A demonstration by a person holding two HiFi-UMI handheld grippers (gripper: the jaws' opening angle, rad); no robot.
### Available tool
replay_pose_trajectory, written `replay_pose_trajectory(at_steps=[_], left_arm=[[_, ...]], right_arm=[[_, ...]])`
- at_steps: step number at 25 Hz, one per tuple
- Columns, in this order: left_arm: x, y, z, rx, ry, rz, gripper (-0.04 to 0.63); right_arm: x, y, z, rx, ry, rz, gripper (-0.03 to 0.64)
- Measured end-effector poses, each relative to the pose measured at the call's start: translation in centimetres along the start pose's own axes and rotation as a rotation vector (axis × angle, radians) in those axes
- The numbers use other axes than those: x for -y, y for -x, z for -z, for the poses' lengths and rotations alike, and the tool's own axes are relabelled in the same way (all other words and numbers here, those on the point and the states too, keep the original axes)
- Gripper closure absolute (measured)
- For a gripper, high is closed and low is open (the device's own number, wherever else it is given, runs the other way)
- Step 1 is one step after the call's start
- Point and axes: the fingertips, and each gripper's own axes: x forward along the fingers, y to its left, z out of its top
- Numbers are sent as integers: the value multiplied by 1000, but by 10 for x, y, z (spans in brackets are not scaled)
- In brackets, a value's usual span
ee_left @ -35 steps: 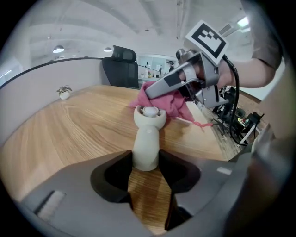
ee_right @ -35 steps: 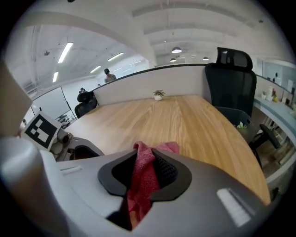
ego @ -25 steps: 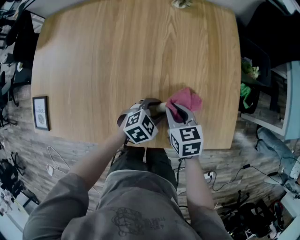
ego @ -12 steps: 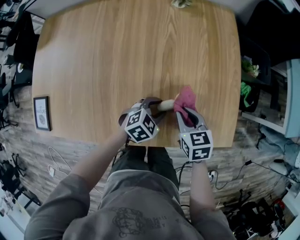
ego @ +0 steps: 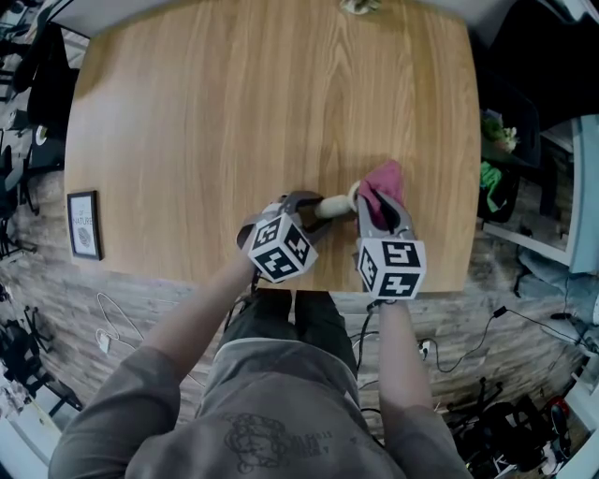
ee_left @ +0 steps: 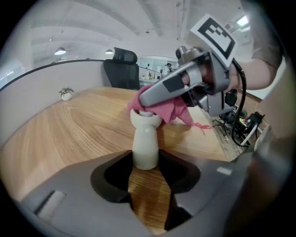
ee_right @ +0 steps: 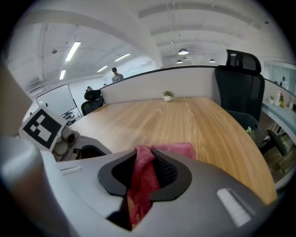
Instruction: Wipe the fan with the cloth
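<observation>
at the wooden table's (ego: 187,140) near edge, the left gripper (ee_left: 146,163) clamps the small cream plastic fan (ee_left: 145,139) by its stem while the right gripper (ee_right: 147,178) pinches the pink woven cloth (ee_left: 166,107) against its top; wiping seems under way, and the next move calls for a stroke down the stem.

The fan (ee_left: 145,143) has its head wholly covered by the cloth (ee_left: 169,109) in the left gripper view, so no blades can be made out. The foot of its handle is hidden behind the left gripper (ee_left: 146,166). In the head view the marker cubes block most of both grippers' jaws, and the right gripper (ego: 378,204) shows only in part. The small plant (ego: 360,7) at the far edge of the table (ego: 234,112) is cut by the top border. The print on the framed picture (ego: 81,224) is too small to read.
</observation>
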Motion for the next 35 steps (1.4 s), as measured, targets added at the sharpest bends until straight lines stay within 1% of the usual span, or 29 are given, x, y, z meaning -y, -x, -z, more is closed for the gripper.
replay_pose_trajectory(at_steps=[4,8,10,12,17,19,22,25,27,29,30,33,35], left_arm=[[0,0,0,5,-3,-7,414],[0,0,0,10,-5,-13,414],[0,0,0,8,-13,-12,414],[0,-1,0,4,-15,-7,414],[1,-2,0,-9,-18,2,414],[1,-3,0,-13,-20,4,414],[0,-5,1,-34,-16,3,414],[0,-7,0,-82,-8,4,414],[0,-6,0,-110,-4,3,413],[-3,-3,2,-125,12,-20,413],[-6,0,0,-119,24,-45,413],[-17,17,-14,-52,48,-123,408],[-23,30,-23,-11,68,-150,407]], right_arm=[[-46,-8,11,-16,12,-129,546],[-82,-9,33,-94,66,-259,546],[-84,-8,38,-121,77,-284,546],[-77,-8,37,-137,80,-286,546],[-51,-5,23,-103,52,-232,546],[-38,-4,16,-80,8,-197,546],[-14,-1,8,-45,-71,-116,545],[10,8,3,-25,-137,-22,543],[22,15,-1,-13,-145,44,545],[30,24,-8,4,-153,80,545],[33,29,-13,16,-169,84,545],[44,48,-30,74,-217,90,545],[49,61,-42,114,-229,98,545]])
